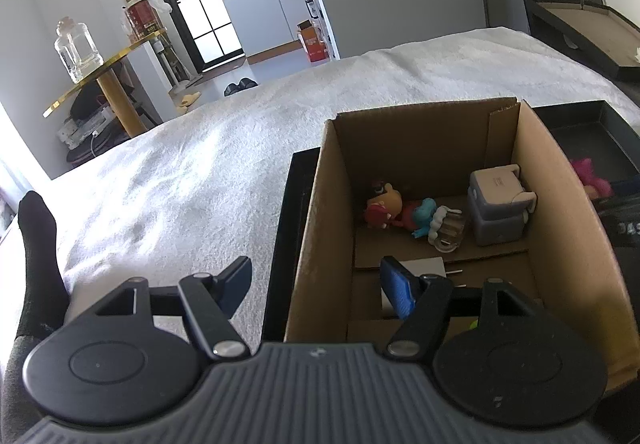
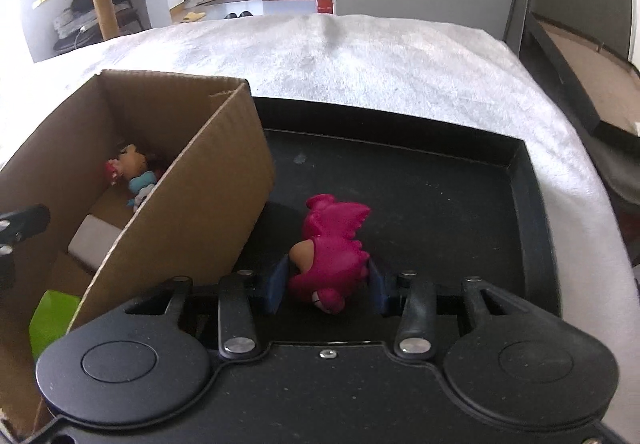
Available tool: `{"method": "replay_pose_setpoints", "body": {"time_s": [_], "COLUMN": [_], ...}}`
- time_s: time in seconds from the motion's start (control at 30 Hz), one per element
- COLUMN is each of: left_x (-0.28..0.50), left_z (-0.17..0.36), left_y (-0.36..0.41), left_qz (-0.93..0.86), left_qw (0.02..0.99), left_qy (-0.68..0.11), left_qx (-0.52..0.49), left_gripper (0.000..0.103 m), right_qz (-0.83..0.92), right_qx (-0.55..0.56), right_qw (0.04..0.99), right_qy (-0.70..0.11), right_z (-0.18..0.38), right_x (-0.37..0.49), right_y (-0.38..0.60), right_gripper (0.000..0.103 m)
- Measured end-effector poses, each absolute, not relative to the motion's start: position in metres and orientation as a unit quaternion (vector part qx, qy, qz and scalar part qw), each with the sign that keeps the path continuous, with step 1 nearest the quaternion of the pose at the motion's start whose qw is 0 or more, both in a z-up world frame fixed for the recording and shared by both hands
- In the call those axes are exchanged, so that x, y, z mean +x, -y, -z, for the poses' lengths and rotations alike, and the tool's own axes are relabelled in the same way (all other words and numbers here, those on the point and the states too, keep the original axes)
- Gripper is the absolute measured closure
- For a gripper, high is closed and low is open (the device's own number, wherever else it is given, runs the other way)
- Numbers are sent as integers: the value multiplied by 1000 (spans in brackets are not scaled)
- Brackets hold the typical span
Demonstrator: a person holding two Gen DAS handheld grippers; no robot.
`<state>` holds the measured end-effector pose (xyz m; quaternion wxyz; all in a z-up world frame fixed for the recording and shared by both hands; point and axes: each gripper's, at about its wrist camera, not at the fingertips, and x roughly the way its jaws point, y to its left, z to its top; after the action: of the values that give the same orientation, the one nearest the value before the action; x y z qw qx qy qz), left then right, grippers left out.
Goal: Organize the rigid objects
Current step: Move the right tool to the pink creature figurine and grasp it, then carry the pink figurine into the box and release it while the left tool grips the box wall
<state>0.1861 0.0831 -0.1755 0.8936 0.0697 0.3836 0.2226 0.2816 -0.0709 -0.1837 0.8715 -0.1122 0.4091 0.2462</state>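
1. Just right of the cardboard box (image 2: 192, 204), on the black tray (image 2: 532, 212), your right gripper (image 2: 328, 282) has its fingers pressed against both sides of the pink figurine (image 2: 332, 244), clamped on it.
2. Straddling the box's left wall, your left gripper (image 1: 316, 284) is spread wide with nothing between its fingers.
3. Inside the box lie a small doll (image 1: 400, 210), a grey block toy (image 1: 498, 208) and a white card (image 1: 420, 270).
4. Under the box and tray lies a white blanket (image 2: 380, 56).
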Motion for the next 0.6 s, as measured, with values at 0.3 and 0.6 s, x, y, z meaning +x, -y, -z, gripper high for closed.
{"method": "replay_pose_setpoints", "body": {"time_s": [0.3, 0.6], "left_x": [181, 175], "left_z": [177, 173], "left_y": [-83, -86], "left_qz": [-229, -220], "left_qw": [895, 900], "left_qy": [-378, -372], "left_qx": [67, 59], "left_gripper": [34, 34], "right_qz": [-235, -243], "right_qx": [-110, -115], "right_qw": [888, 898], "right_qy": [-379, -348], "right_z": [143, 110], "right_x": [263, 252], "right_y": [85, 79], "right_gripper": [61, 61]}}
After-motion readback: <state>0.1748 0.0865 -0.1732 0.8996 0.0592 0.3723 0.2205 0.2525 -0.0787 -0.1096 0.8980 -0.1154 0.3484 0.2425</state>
